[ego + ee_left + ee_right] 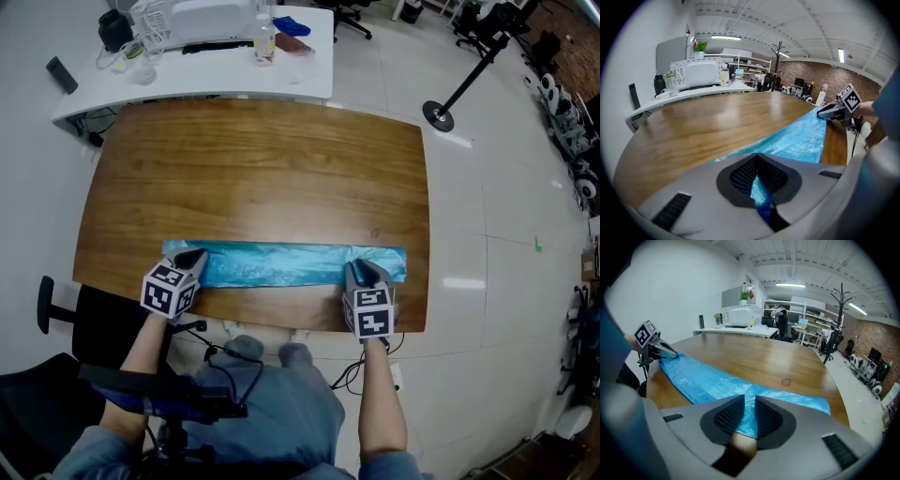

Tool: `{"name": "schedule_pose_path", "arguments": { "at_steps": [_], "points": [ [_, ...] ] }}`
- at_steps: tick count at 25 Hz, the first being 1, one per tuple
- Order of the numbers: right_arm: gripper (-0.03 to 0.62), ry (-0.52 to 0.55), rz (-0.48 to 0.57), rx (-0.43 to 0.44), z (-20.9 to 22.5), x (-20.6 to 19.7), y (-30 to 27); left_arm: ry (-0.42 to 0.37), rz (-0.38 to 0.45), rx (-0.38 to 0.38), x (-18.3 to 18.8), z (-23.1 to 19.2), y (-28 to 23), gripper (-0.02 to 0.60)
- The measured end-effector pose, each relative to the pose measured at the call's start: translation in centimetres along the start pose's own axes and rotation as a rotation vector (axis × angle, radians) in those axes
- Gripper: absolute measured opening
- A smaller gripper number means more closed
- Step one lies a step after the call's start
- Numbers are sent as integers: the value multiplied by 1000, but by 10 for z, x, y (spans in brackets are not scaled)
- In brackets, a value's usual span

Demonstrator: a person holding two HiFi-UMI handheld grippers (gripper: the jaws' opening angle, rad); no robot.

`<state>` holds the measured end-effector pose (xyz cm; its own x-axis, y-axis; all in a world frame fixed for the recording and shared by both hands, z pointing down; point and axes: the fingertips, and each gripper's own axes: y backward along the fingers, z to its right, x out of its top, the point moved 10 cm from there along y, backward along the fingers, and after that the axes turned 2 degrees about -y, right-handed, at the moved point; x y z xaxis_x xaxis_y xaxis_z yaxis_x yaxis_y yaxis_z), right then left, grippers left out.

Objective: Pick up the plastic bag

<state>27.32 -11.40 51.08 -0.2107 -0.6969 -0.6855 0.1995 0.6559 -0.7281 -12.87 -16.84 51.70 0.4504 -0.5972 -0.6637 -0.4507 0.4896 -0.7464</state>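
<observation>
The plastic bag [286, 264] is thin blue film, so I judge it to weigh next to nothing, to be limp and slick, and to sag and fold as soon as it leaves the surface [262, 178]. It will not hold a shape. A pinch on a single edge should be enough to carry it, but a light squeeze could let the film slide out, and a hard pull between my two hands could stretch or tear it.

My left gripper [757, 157] has its jaws clenched on the film. A puckered tuft of blue rises from the bag's near corner and is nipped right between the pads. My right gripper [750, 398] has its jaws a narrow slit apart. Through that slit I see flat film ahead and bare wood closer to me, so the bag's near edge lies just under the tips, and I do not see the pads pressing on it.

The bag lies flat as a long strip. Its long axis runs crosswise from one set of jaws to the other, with its left end at my left jaws and a short stretch passing outward beyond my right jaws. The best hold for the right is the near long edge directly beneath its tips
</observation>
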Motion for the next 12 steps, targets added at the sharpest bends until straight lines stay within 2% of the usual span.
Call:
{"name": "schedule_pose_path", "arguments": {
  "at_steps": [12],
  "points": [
    [58, -37, -4, -22, -11, -3, 2, -40, 16, -18, 9, -18, -10, 5]
  ]
}}
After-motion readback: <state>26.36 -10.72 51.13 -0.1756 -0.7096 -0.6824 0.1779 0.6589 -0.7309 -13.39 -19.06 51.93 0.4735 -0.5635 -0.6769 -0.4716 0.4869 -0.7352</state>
